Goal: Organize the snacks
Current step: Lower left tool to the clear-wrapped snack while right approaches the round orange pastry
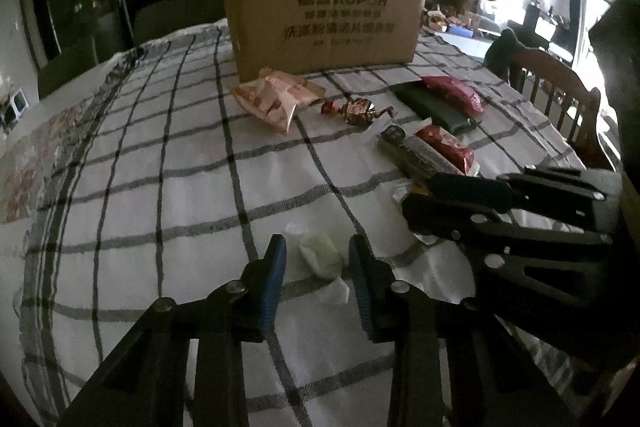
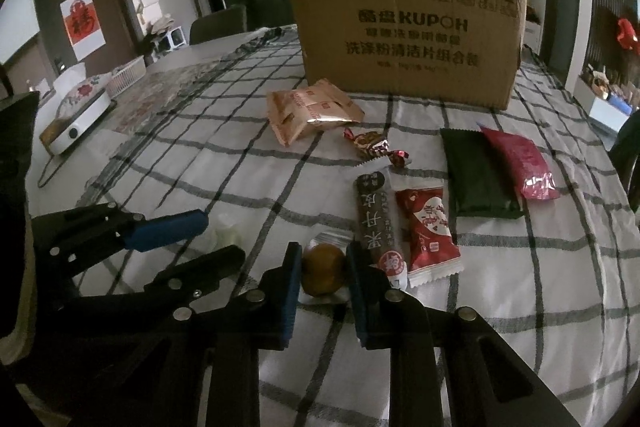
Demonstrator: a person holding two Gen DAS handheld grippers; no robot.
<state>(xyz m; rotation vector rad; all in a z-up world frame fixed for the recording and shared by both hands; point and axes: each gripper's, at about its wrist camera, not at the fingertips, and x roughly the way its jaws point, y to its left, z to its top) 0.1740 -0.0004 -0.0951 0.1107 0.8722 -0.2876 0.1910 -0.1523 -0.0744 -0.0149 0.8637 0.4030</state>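
My left gripper [image 1: 318, 261] is open around a pale green wrapped candy [image 1: 321, 255] lying on the checked tablecloth; the fingers stand a little off its sides. My right gripper [image 2: 323, 269] has its blue pads against both sides of a round orange-brown wrapped sweet [image 2: 323, 269] resting on the cloth. The right gripper also shows in the left wrist view [image 1: 424, 195], and the left one in the right wrist view [image 2: 224, 235]. More snacks lie ahead: a pink-beige packet [image 2: 310, 111], a twisted foil candy [image 2: 374, 143], a dark long bar [image 2: 376, 219], a red packet [image 2: 426, 227], a dark green pouch [image 2: 476, 175], a magenta pouch [image 2: 520, 159].
A brown cardboard box [image 2: 404, 27] stands at the table's far side behind the snacks. A white appliance [image 2: 78, 111] sits at the far left of the table. A wooden chair [image 1: 560, 83] stands at the right edge.
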